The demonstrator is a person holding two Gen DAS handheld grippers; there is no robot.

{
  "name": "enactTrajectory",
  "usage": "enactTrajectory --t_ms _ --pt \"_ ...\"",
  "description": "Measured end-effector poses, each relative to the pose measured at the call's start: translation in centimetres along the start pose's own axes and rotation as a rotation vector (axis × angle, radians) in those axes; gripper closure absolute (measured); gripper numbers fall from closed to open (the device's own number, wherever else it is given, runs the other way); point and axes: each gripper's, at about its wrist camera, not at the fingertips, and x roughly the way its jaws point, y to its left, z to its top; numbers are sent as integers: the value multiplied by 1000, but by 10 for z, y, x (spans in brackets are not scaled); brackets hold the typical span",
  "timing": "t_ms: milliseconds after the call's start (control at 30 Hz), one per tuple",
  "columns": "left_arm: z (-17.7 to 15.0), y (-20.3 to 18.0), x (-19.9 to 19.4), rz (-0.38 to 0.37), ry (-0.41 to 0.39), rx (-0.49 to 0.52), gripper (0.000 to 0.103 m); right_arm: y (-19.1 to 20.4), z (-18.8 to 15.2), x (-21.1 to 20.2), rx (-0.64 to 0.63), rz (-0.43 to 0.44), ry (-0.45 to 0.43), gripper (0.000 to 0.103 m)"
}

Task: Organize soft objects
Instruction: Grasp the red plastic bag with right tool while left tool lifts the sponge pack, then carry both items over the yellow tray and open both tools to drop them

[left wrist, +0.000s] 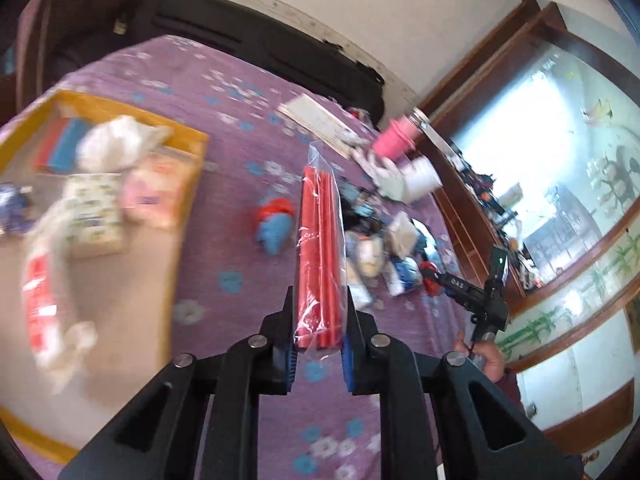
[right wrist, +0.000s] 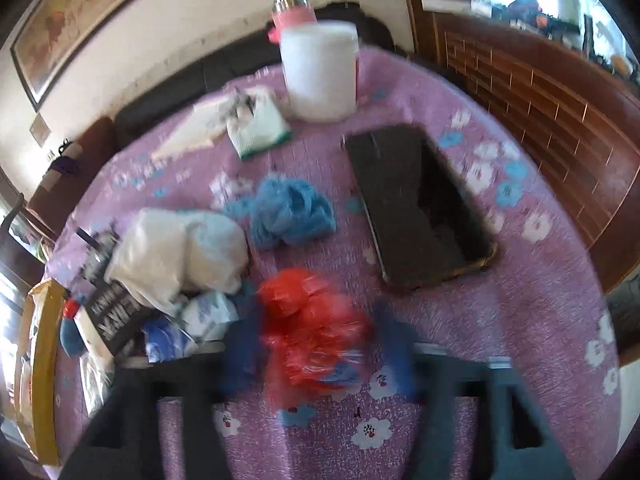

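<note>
My left gripper [left wrist: 319,300] is shut on a clear packet of red sticks [left wrist: 320,248] and holds it upright above the purple flowered cloth [left wrist: 224,256]. A yellow-rimmed cardboard box [left wrist: 188,184] at the left holds soft packets and a white bag [left wrist: 116,144]. My right gripper [right wrist: 316,320] is blurred; its blue pads flank a crumpled red plastic bag [right wrist: 312,332], and I cannot tell whether they grip it. A blue fluffy bundle [right wrist: 288,212] and white bags [right wrist: 180,252] lie ahead of it. The right gripper also shows in the left wrist view [left wrist: 480,292].
A white jar [right wrist: 320,76] and pink bottle [right wrist: 294,12] stand at the far edge. A dark tablet [right wrist: 416,208] lies right of centre. A white glove [right wrist: 260,124], a dark printed box [right wrist: 112,316] and a blue-red knitted toy [left wrist: 276,224] lie on the cloth. A wooden cabinet [right wrist: 540,120] is at the right.
</note>
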Motion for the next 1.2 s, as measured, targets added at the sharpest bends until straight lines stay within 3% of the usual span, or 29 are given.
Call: enactTrajectory --t_ms 200,367,733,767,867,933,1200 --pt "-5 54 -44 85 -62 -79 86 -10 -13 -22 45 26 -37 60" --pt "-8 95 -65 167 -90 -136 86 4 -17 -61 43 102 -92 60" --pt "-4 144 -75 387 -93 -167 85 143 -49 -103 -236 303 -89 60" --pt "-5 146 -75 400 -89 -167 80 155 -54 -103 -260 312 -82 60" --pt "-9 152 -78 449 -101 -158 50 194 -70 -100 -331 346 -54 60" --pt "-13 153 -85 467 -133 -151 46 220 -81 -96 -375 363 -31 59" --pt "-33 139 -115 394 -238 -151 31 323 -118 -77 -535 435 42 59"
